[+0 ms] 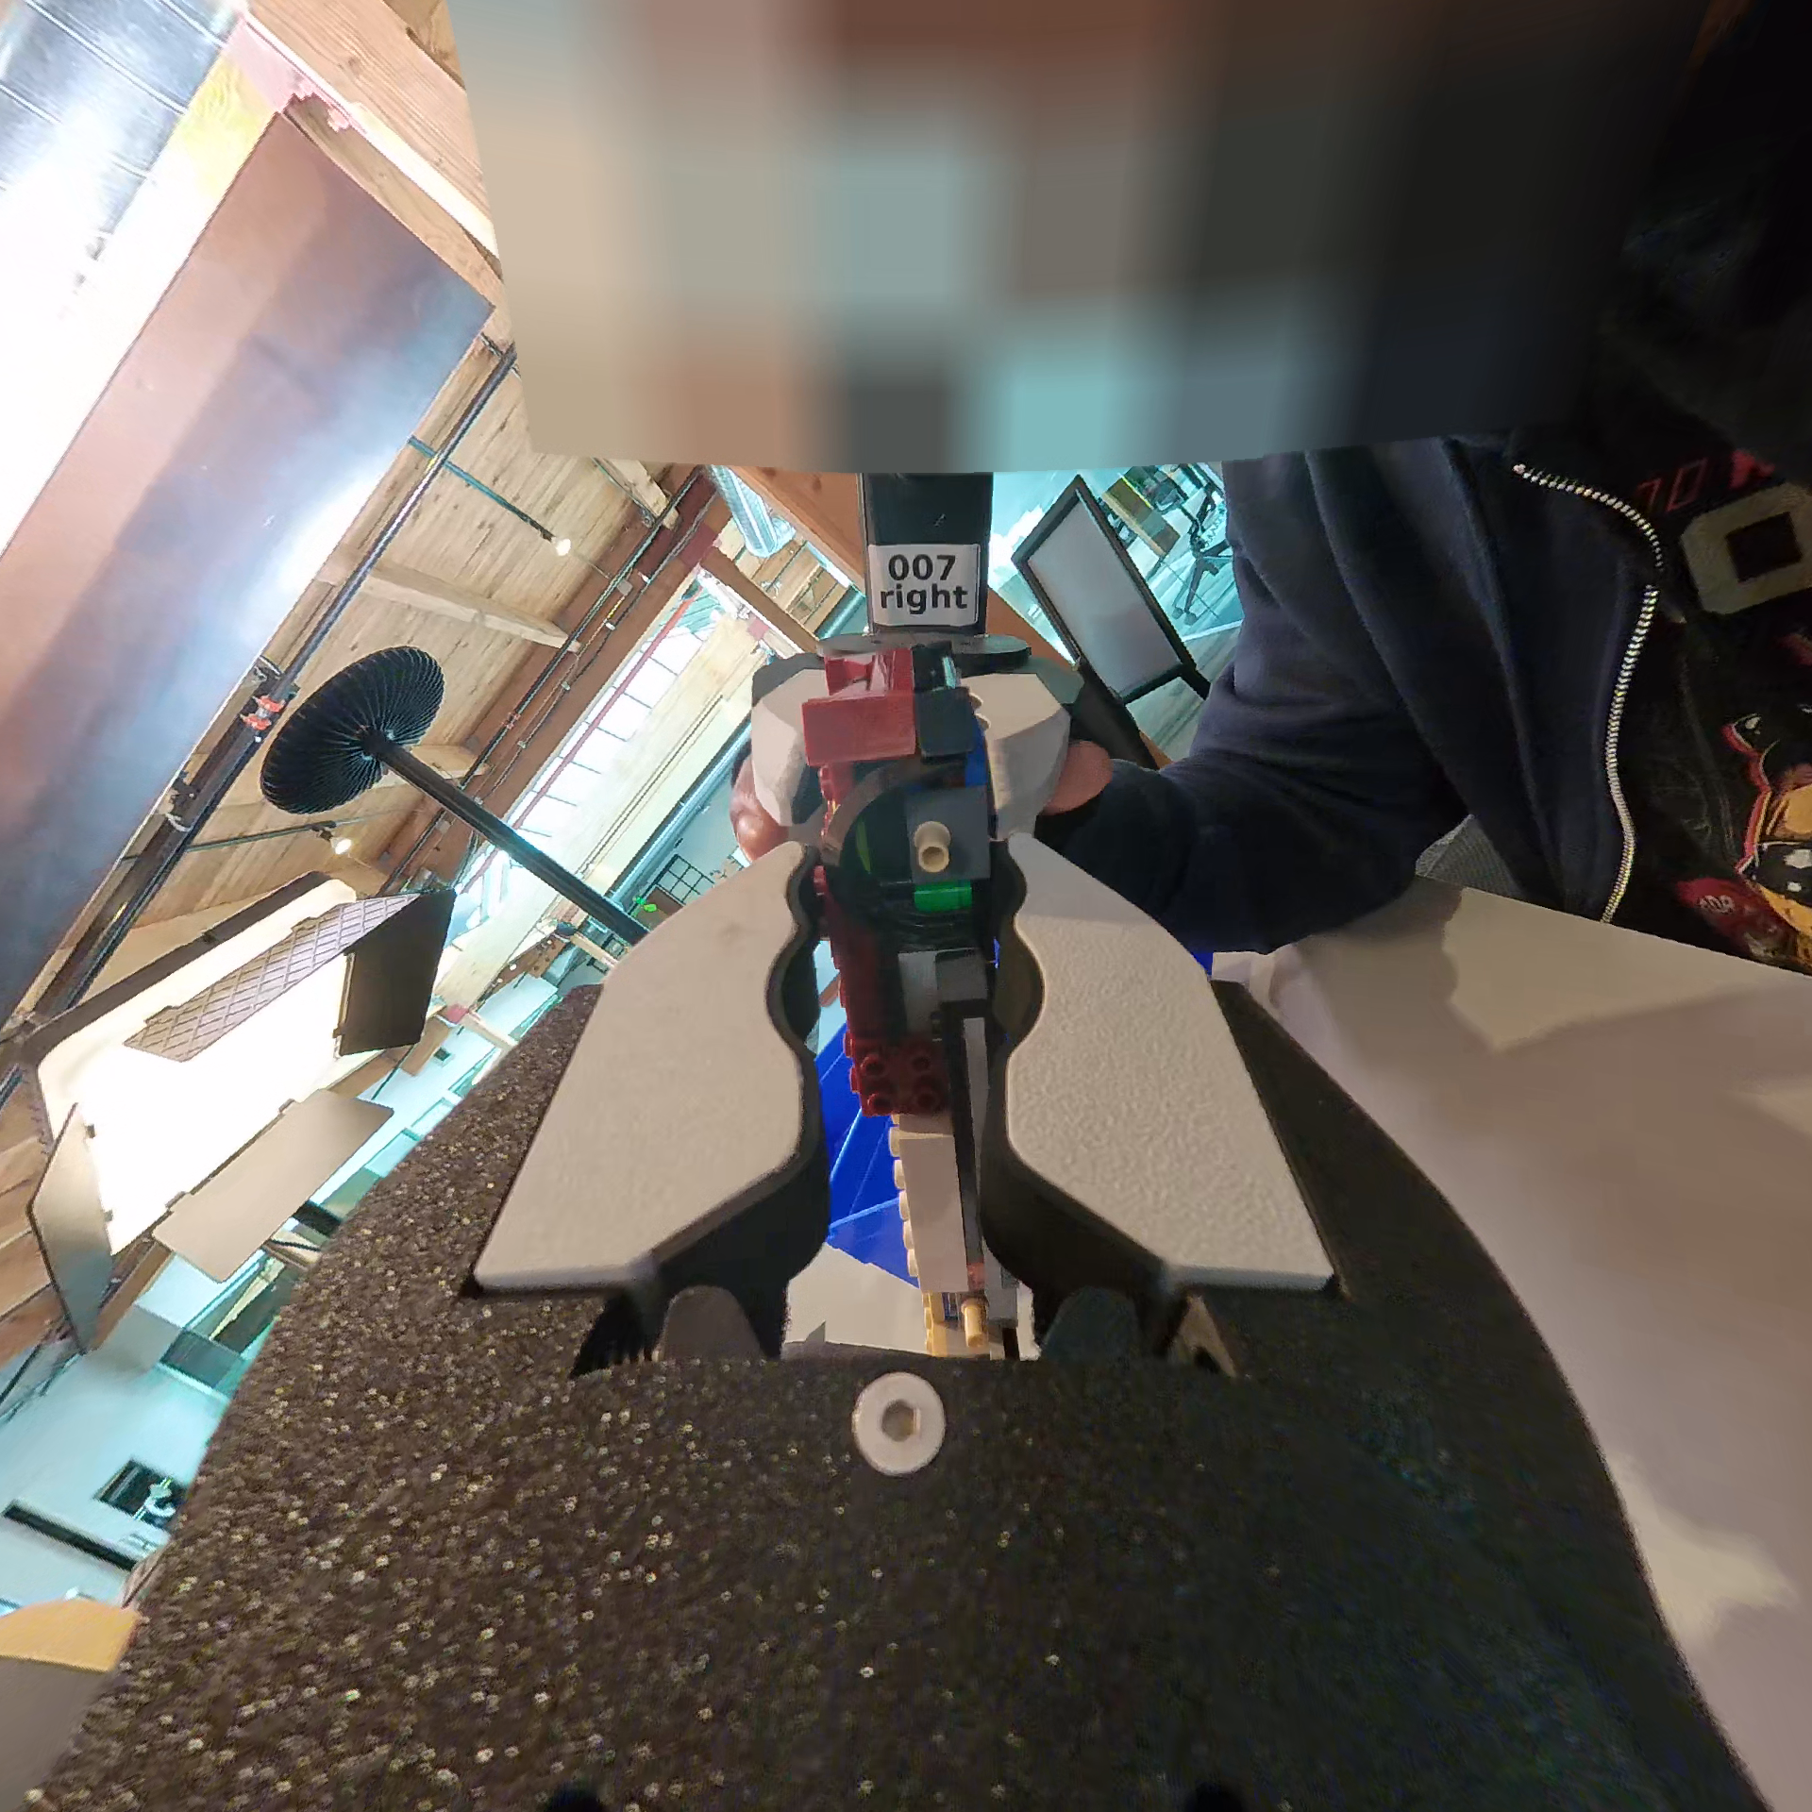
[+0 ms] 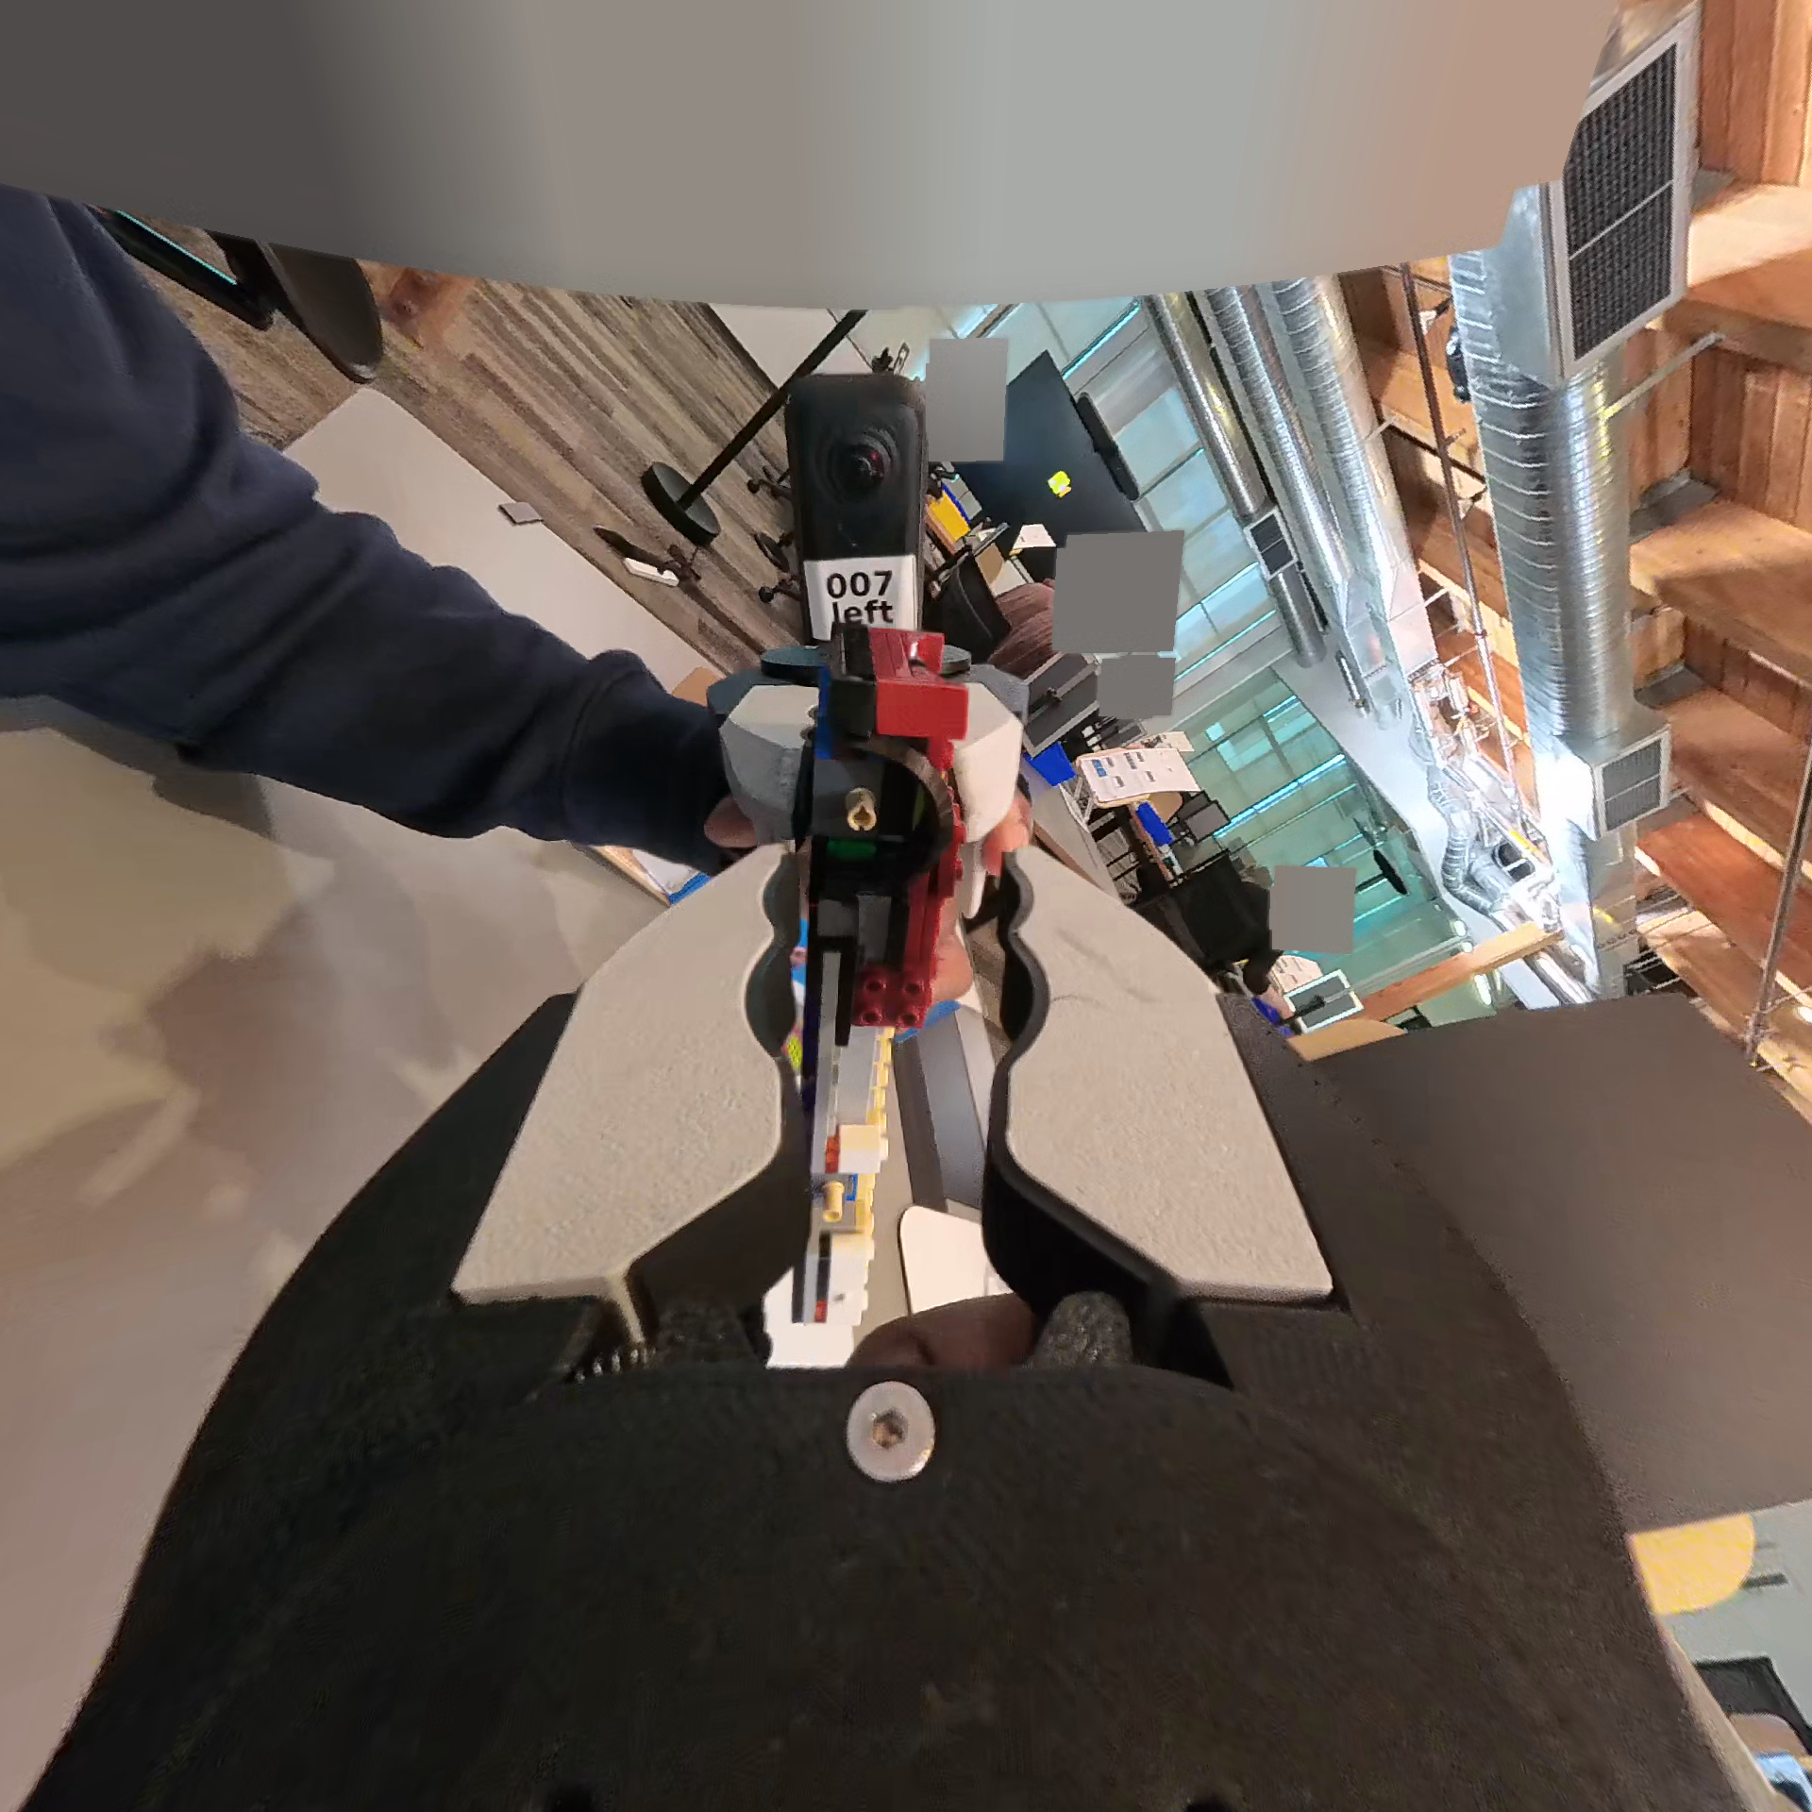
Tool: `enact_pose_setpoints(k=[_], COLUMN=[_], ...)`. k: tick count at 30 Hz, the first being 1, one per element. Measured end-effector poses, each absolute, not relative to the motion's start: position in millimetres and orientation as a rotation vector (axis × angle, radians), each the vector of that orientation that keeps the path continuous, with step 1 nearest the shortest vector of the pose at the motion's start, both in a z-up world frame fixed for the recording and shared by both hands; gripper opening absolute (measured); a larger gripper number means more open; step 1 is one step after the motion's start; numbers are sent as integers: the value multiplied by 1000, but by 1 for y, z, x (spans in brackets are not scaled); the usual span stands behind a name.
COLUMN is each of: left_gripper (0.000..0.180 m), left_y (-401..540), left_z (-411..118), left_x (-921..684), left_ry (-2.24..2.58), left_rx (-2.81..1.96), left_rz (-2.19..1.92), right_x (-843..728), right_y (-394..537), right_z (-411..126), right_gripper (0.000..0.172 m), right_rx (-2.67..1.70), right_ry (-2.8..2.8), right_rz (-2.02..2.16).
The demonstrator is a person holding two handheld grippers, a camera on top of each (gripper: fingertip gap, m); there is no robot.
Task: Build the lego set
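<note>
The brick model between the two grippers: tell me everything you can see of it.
The brick model is a long, narrow build of plastic bricks: dark red, black, grey, white, with blue and green bits, a tan peg and a black curved arch. It is held in the air, and runs lengthwise between the left gripper and the right gripper, which face each other.

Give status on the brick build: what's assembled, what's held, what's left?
Assembled: one long brick model of red, grey, black and white pieces, with a tan pin and green piece showing. In hand: the left gripper clamps it; it also runs between the right gripper fingers, with a gap on the red side. Left: no loose bricks are in view, so I cannot tell.
</note>
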State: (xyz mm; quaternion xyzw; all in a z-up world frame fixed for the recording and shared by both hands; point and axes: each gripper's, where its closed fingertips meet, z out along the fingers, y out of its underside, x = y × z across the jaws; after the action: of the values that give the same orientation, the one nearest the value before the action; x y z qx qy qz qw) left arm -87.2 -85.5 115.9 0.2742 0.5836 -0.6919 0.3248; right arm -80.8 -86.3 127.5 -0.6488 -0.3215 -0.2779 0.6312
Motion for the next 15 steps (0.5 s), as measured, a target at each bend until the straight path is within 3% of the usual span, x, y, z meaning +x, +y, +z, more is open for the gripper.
enact_pose_setpoints(k=[15], left_gripper=[32], left_y=[-85], left_z=[111], left_x=[-86], left_ry=[1557], left_rx=[715], left_rz=[-1845], right_x=[-76], right_y=[-74], right_z=[117], right_gripper=[33], right_rx=[-1522], right_ry=[-717], right_rz=[-686])
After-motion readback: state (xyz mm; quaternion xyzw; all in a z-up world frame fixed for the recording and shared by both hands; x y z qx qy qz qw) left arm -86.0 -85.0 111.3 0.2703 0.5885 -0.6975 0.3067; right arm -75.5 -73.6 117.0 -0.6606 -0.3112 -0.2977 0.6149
